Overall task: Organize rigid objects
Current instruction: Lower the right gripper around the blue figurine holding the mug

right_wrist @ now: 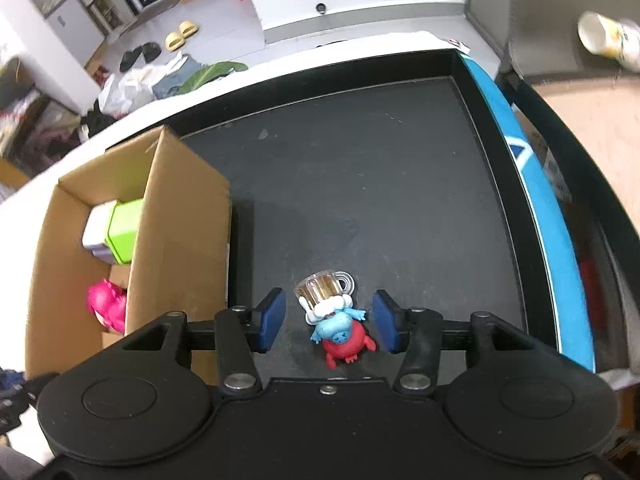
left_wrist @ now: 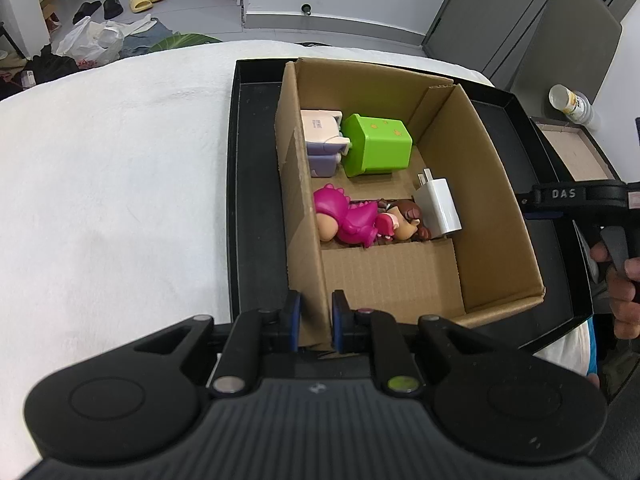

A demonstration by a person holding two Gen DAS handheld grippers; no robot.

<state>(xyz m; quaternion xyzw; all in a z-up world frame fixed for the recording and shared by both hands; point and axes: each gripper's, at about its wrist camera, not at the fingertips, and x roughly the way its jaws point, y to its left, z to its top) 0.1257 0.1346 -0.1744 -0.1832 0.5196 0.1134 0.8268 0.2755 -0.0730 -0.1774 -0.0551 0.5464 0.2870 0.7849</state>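
On the white-covered desk (left_wrist: 120,184), inside a black tray (right_wrist: 360,152), my left tongs (left_wrist: 316,320) are pinched tight on the near left wall of the cardboard box (left_wrist: 500,208), angled steeply down over it. The only writing I can read is "DAS" in pale letters on the black bar of the other handheld tool at the right edge of my left view, where a person's hand (left_wrist: 620,284) wraps its grip. Inside the box lie a green cube-shaped container (left_wrist: 376,144) against a pale lilac-and-white case (left_wrist: 322,136), a magenta dinosaur-suit figurine (left_wrist: 348,220) touching a brown-haired doll figurine (left_wrist: 404,220), and a white wall charger (left_wrist: 438,208) beside it. My right tongs (right_wrist: 331,326), also pointing steeply down, stand a little apart with nothing gripped; between the blue pads (right_wrist: 272,320), touching neither, a small blue-and-red figurine with a beer mug (right_wrist: 334,316) rests on the tray floor, just right of the box.
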